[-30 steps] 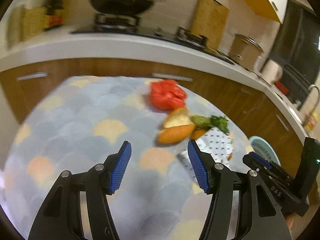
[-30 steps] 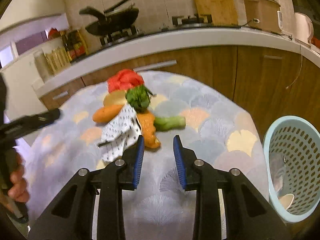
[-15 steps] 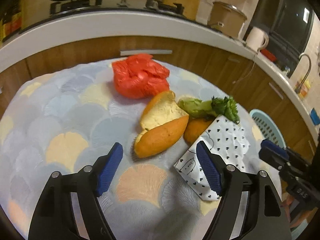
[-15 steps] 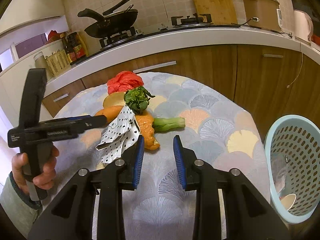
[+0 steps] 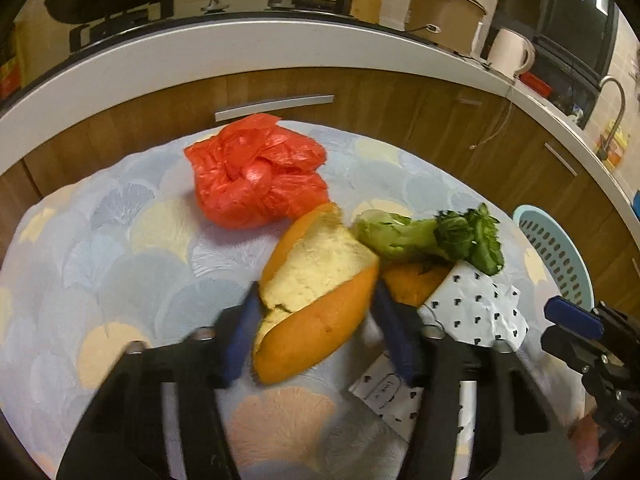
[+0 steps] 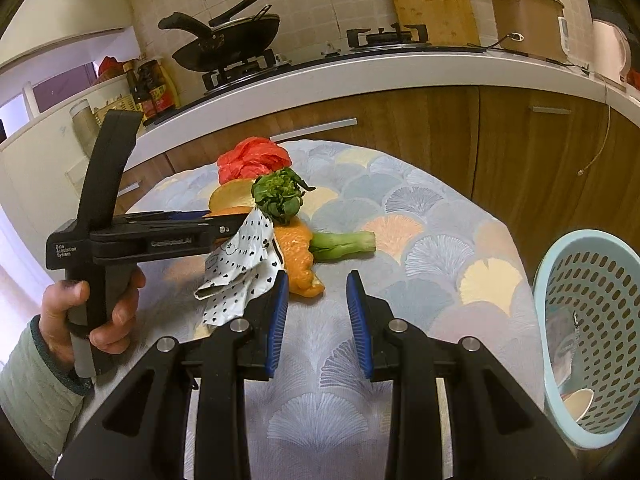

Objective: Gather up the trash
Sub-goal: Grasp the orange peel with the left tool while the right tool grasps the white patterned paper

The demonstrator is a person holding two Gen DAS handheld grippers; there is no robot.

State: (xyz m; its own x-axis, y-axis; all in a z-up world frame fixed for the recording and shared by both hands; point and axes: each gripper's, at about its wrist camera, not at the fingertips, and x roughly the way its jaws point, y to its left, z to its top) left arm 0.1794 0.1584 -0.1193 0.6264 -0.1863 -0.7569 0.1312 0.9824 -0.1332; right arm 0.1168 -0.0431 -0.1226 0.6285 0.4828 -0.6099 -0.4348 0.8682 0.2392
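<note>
A big orange peel (image 5: 316,300) lies on the patterned tablecloth (image 5: 120,248) between the jaws of my left gripper (image 5: 316,332), which is open around it; contact is unclear. Behind it are a red plastic bag (image 5: 256,176), a green vegetable stalk (image 5: 432,236), a second peel (image 5: 412,284) and spotted white paper (image 5: 476,308). My right gripper (image 6: 316,308) is open and empty, just short of the second peel (image 6: 298,260). The left gripper (image 6: 212,226) shows in the right wrist view.
A light blue trash basket (image 6: 592,320) with some trash inside stands off the table's right edge; it also shows in the left wrist view (image 5: 556,248). Wooden cabinets and a white counter (image 5: 240,52) with a stove, wok and pot run behind the table.
My left gripper has moved forward to the big orange peel, and its jaws now stand on either side of it. The right gripper has stayed in place, open.
</note>
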